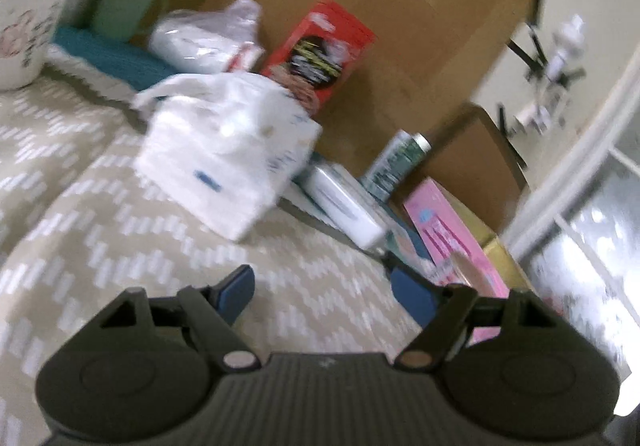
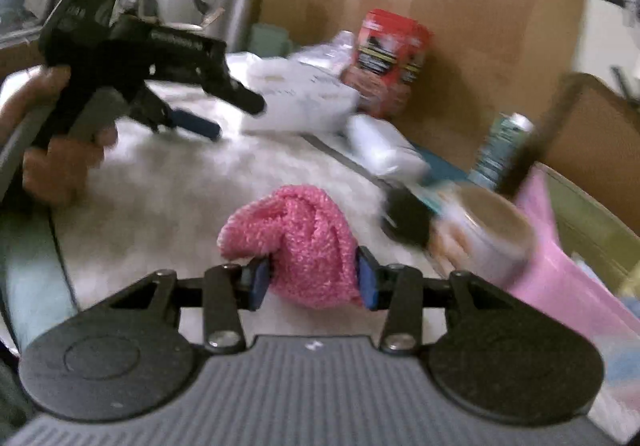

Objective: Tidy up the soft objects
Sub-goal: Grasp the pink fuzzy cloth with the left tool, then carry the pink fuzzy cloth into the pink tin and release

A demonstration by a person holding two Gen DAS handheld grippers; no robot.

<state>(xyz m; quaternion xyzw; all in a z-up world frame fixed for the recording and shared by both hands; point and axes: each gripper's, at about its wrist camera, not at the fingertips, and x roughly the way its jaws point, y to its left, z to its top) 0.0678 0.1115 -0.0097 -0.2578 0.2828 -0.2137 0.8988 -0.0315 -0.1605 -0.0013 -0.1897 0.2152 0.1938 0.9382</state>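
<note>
My right gripper is clamped on a fluffy pink cloth, its blue pads pressing into both sides of the bundle, which bulges forward above the pale patterned bed cover in the right wrist view. No earlier picture is at hand, so I describe only this instant. At about ten o'clock in that same view a person's hand wraps the black handle of my left gripper, which points toward three o'clock, angled slightly downward, its blue-tipped fingers spread with nothing between them. The left wrist view confirms it: the left gripper stands open over the bed cover, both blue pads clear of everything. Ahead of it at twelve o'clock lies a white plastic-wrapped pack, with a red box standing behind it against a brown cardboard panel. At two o'clock a white bottle lies on its side beside a green can, and a pink box sits at three o'clock. A white floral pot sits at ten o'clock, near a green cup. Both views are blurred, so finer detail is lost.
</note>
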